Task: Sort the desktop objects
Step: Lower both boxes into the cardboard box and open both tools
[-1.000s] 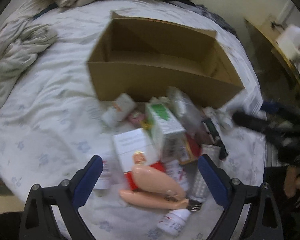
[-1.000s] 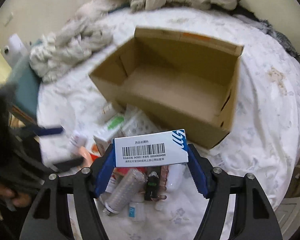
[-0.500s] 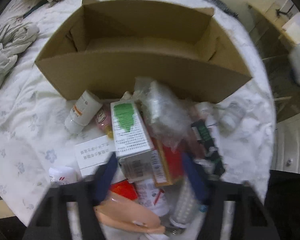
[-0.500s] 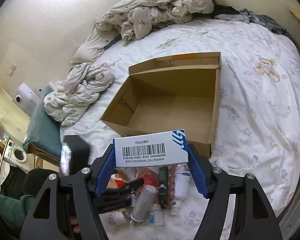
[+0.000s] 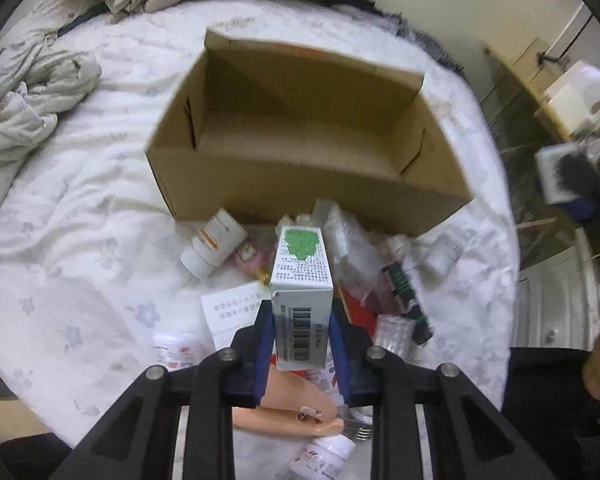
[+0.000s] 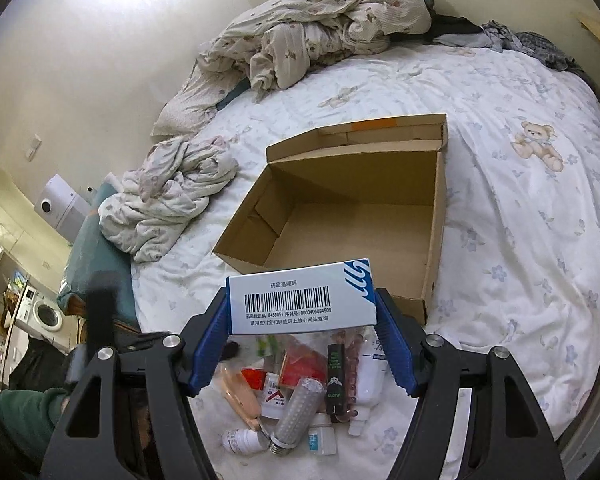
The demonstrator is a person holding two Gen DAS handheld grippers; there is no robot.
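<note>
My left gripper is closing on the barcode end of the green-printed medicine carton, which juts ahead toward the empty cardboard box; it looks light and crushable, so I'd squeeze gently, while my right gripper clamps the blue-and-white carton.
</note>
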